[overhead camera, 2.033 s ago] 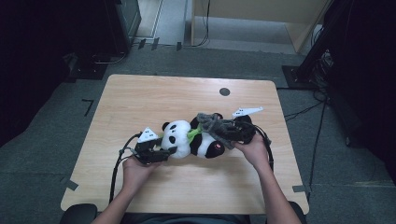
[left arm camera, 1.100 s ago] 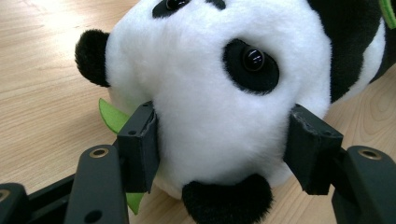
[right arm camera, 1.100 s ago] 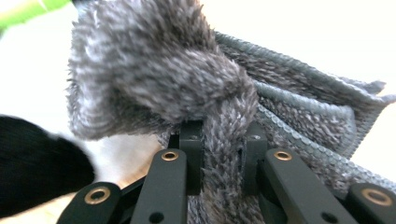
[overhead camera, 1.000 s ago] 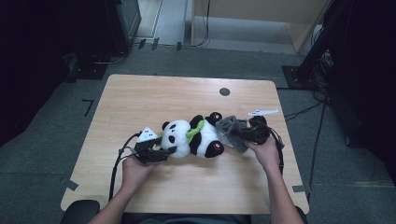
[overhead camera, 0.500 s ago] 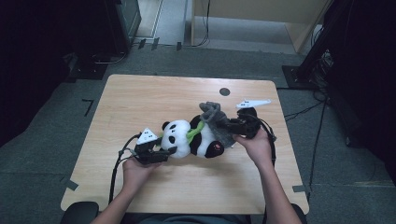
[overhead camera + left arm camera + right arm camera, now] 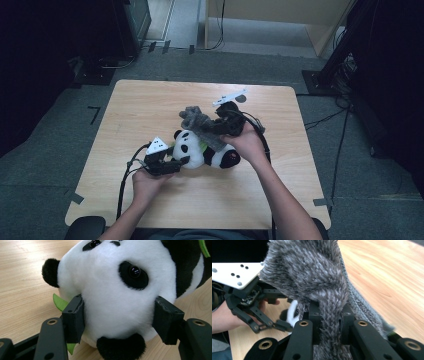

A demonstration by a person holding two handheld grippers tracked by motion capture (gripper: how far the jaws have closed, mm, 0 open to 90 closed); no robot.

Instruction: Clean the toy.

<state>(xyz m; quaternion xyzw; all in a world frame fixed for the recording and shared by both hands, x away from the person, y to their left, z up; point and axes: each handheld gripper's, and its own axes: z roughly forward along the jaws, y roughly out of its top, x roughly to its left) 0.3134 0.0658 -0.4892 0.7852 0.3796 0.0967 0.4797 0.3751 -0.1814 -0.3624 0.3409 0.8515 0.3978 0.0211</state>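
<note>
Panda plush (image 6: 206, 150) lies on its side just below centre of the high view on the wooden table (image 6: 150, 110), its white head toward frame left and a green leaf (image 6: 59, 302) poking out beside the head in the left gripper view. Left gripper (image 6: 176, 162), lower left of centre in the high view, has its jaws spread wide and pressed against both sides of the panda's head, holding it. Right gripper (image 6: 216, 129), right of centre, is clamped tight on a strip of grey furry fabric (image 6: 196, 121), which is raised above the panda's body, bunching up toward frame centre.
</note>
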